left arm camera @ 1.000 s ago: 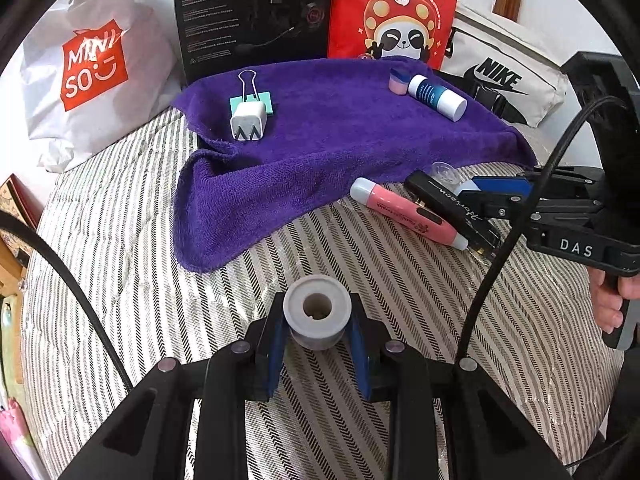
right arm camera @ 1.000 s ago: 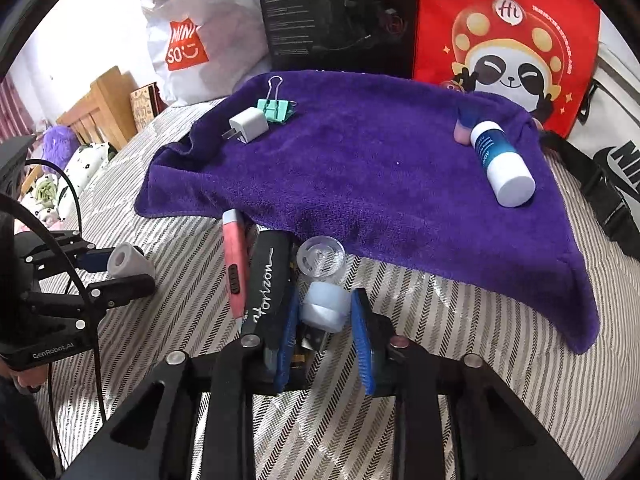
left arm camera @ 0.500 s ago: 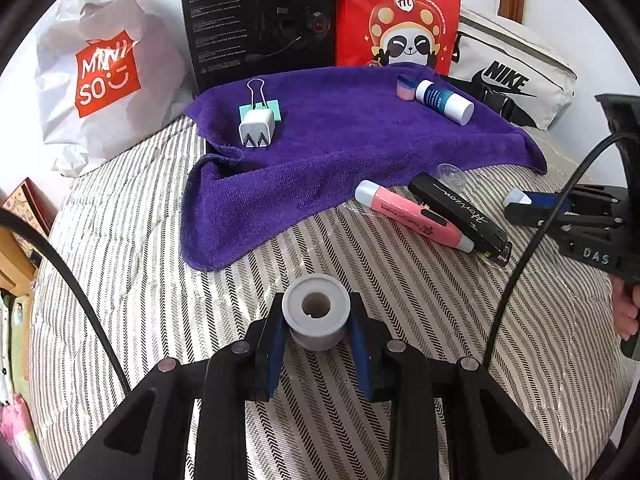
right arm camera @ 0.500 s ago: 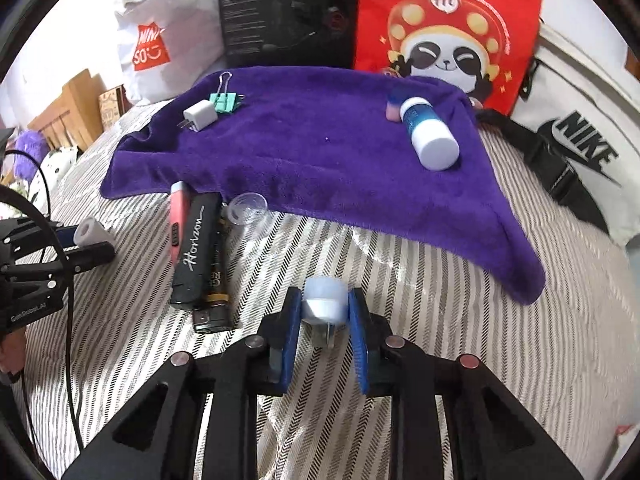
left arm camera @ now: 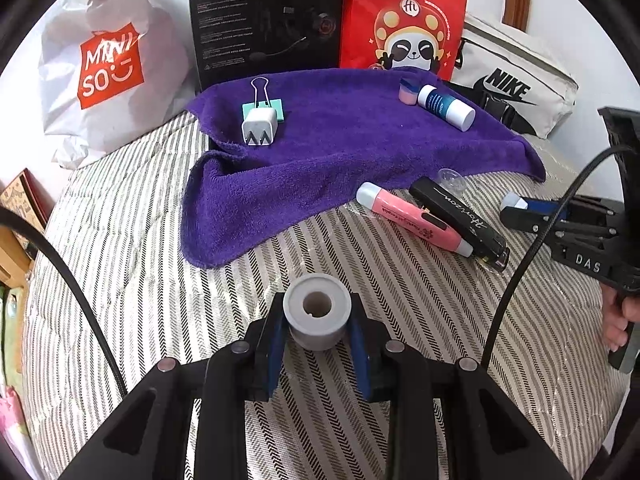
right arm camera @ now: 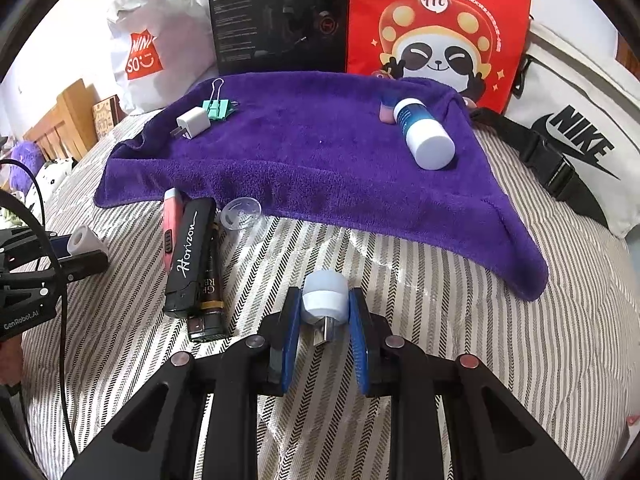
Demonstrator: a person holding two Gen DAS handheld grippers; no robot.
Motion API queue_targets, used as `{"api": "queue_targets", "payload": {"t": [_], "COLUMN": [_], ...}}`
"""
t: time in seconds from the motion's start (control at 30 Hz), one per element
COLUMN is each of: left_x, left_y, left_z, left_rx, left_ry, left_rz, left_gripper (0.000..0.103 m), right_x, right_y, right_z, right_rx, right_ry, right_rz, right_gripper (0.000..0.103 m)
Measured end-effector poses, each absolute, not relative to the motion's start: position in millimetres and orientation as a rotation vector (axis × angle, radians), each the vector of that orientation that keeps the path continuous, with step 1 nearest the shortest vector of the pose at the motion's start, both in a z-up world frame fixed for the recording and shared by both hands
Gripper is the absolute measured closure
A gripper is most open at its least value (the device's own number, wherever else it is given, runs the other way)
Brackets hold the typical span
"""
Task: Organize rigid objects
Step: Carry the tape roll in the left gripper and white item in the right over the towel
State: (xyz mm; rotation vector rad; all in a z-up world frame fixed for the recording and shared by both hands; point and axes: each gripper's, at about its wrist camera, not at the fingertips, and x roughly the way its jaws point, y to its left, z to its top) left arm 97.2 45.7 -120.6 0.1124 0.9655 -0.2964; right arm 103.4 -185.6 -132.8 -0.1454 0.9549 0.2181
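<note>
My left gripper [left arm camera: 317, 322] is shut on a grey cylinder with a centre hole [left arm camera: 317, 310], held above the striped bedcover. My right gripper [right arm camera: 323, 310] is shut on a small white USB light [right arm camera: 323, 298] with its metal plug pointing back; it also shows in the left wrist view [left arm camera: 512, 201]. A purple towel [right arm camera: 320, 152] carries a white charger [right arm camera: 193, 122], a teal binder clip [right arm camera: 216, 106], a blue-and-white glue stick [right arm camera: 422, 134] and a small pink piece [right arm camera: 386, 114]. In front of the towel lie a pink highlighter [right arm camera: 171, 224], a black stapler [right arm camera: 188, 252] and a clear cap [right arm camera: 241, 213].
Behind the towel stand a white Miniso bag [left arm camera: 104, 72], a black box [left arm camera: 268, 20] and a red panda bag [left arm camera: 404, 20]. A white Nike bag [right arm camera: 576, 136] with a black strap lies to the right. A dark gold-lettered item [right arm camera: 208, 292] lies beside the stapler.
My right gripper has lifted the USB light away from the stapler and clear cap and moved right, toward the towel's near edge. My left gripper still holds the grey cylinder, shifted little.
</note>
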Motion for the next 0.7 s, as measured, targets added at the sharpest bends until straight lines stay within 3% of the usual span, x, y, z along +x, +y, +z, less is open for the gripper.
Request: {"api": "queue_targets", "payload": {"t": [0.23, 0.7], "left_x": [98.4, 108.4], "left_y": [60.6, 65.4], "left_z": [-116.3, -81.5], "left_rx": [0.002, 0.033], "left_ry": [0.987, 0.944], "left_rz": [-0.318, -0.287], "left_gripper": [0.076, 0.076], "right_x": [101.5, 105.5], "right_y": [-186.9, -194.3], "right_z": [-131.3, -92.1], "right_rx": [-0.129, -0.11], "right_ry": [0.971, 0.93], "right_rz": [0.232, 0.306], "right_gripper": [0.08, 0.08]}}
